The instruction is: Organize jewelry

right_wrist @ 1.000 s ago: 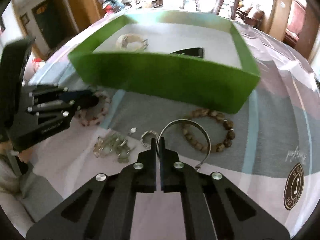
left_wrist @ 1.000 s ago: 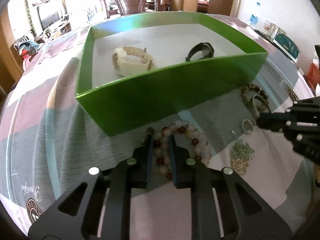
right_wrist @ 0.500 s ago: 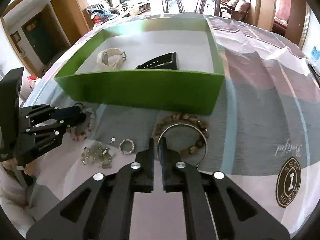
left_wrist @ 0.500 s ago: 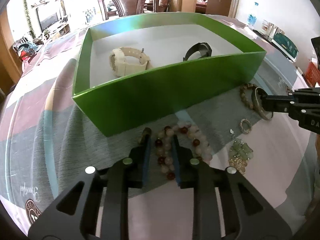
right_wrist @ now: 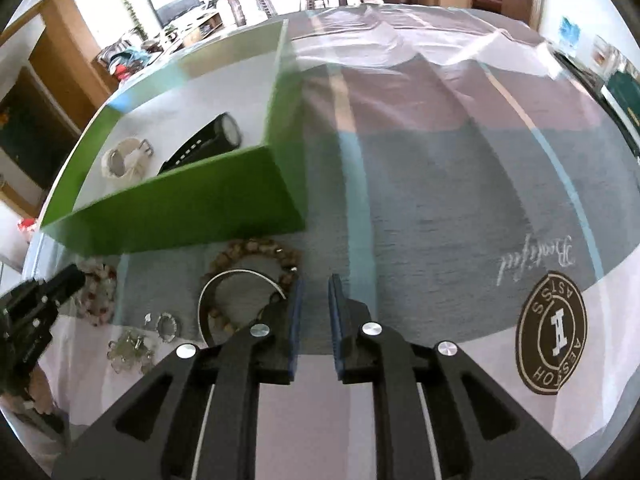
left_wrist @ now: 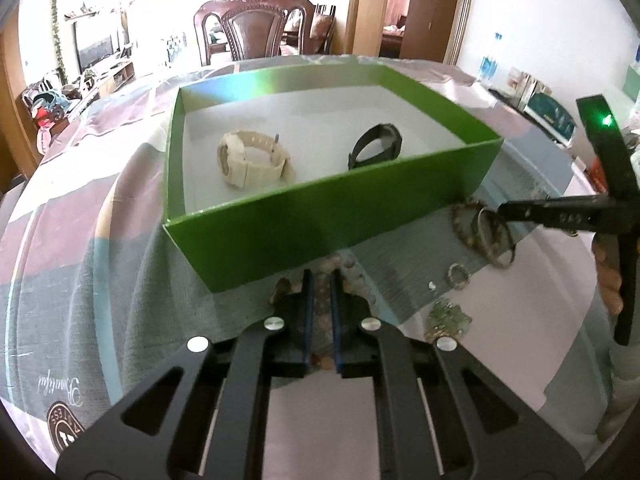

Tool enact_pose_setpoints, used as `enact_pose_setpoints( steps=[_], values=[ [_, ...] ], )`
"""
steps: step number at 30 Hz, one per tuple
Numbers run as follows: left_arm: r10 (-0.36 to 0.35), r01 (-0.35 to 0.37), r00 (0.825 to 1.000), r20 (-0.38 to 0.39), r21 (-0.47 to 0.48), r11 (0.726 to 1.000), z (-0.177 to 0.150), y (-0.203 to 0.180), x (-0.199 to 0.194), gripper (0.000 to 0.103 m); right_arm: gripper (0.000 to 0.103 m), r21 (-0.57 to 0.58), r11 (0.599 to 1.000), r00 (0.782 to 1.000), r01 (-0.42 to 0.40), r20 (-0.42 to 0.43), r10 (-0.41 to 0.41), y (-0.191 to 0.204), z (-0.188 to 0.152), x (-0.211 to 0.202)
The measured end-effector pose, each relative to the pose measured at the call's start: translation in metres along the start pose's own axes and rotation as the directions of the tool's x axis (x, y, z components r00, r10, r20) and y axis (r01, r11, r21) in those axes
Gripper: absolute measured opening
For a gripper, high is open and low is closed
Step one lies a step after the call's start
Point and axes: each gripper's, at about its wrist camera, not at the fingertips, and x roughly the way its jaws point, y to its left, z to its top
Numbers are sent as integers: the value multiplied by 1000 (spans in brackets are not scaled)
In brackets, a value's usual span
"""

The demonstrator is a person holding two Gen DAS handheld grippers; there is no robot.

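Since half a second ago the right gripper (right_wrist: 314, 284) has been opened: its jaws, then pinched on the silver bangle (right_wrist: 240, 272), are now parted with nothing between them. The bangle is left just beside the left finger, lying over the brown bead bracelet (right_wrist: 256, 246) in front of the green box (left_wrist: 320, 220). Whether bangle and finger still touch cannot be told. The bangle is therefore judged not delivered; it remains outside the box and a fresh grasp would be needed. The left gripper (left_wrist: 320, 280) is seen narrowed to a slim gap with beads of the pink-and-white bracelet (right_wrist: 98, 296) showing between the fingers; a grip on it is likely, though a lift off the surface cannot be confirmed. Inside the box a cream watch (left_wrist: 252, 160) and a black watch (left_wrist: 378, 142) are already placed, well apart from each other. A small ring (right_wrist: 166, 324) and a cluster of pale green stones (right_wrist: 128, 350) are still lying on the surface between the two grippers. The surface (right_wrist: 440, 200) is covered by a cloth in grey, mauve and white bands, printed with a round brown logo (right_wrist: 552, 338) and script. Beyond it a carved dark wooden chair (left_wrist: 256, 24), a doorway and a television on a low unit are noted in a brightly lit room.
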Motion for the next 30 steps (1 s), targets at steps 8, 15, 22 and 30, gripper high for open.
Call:
enact_pose_setpoints(
  steps=[8,15,22,30],
  values=[
    [22,-22,1000,-12,-15,1000,1,4,3,8,14,-28,999,999,-31,30,32,7,4,-5],
    [70,-72,995,-72,-26,997,-3,9,16,9,14,-117,992,999,-37,6,38,25,-3,-4],
    [88,-90,992,-95,-21,996,-6,10,22,9,17,-161,987,1000,-8,-4,8,36,-7,4],
    [89,-92,992,-89,-20,996,-6,10,21,8,10,-182,983,999,-12,28,18,42,-10,-1]
  ],
)
